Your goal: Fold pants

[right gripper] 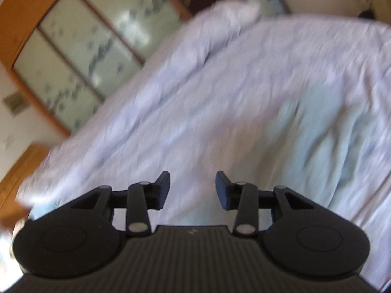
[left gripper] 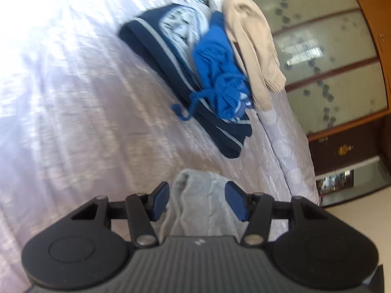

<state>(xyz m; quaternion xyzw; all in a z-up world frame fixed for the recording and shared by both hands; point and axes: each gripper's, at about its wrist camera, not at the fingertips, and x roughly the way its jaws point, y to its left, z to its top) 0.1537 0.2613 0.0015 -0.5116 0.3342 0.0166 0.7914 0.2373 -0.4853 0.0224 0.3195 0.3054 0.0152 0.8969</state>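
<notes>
In the left wrist view a grey pair of pants [left gripper: 202, 205] lies on the pale bedsheet [left gripper: 73, 97], right under my left gripper [left gripper: 197, 201]. The left jaws stand open on either side of the grey cloth and do not pinch it. In the right wrist view my right gripper [right gripper: 192, 190] is open and empty above the bedsheet [right gripper: 244, 97]. That view is blurred by motion, and no pants show in it.
A pile of clothes lies further up the bed: a navy garment with light stripes [left gripper: 171, 68], a bright blue garment with a drawstring [left gripper: 217, 73] and a beige garment [left gripper: 254, 48]. A wooden wardrobe with frosted glass doors [left gripper: 325, 48] stands beside the bed, also in the right wrist view [right gripper: 80, 48].
</notes>
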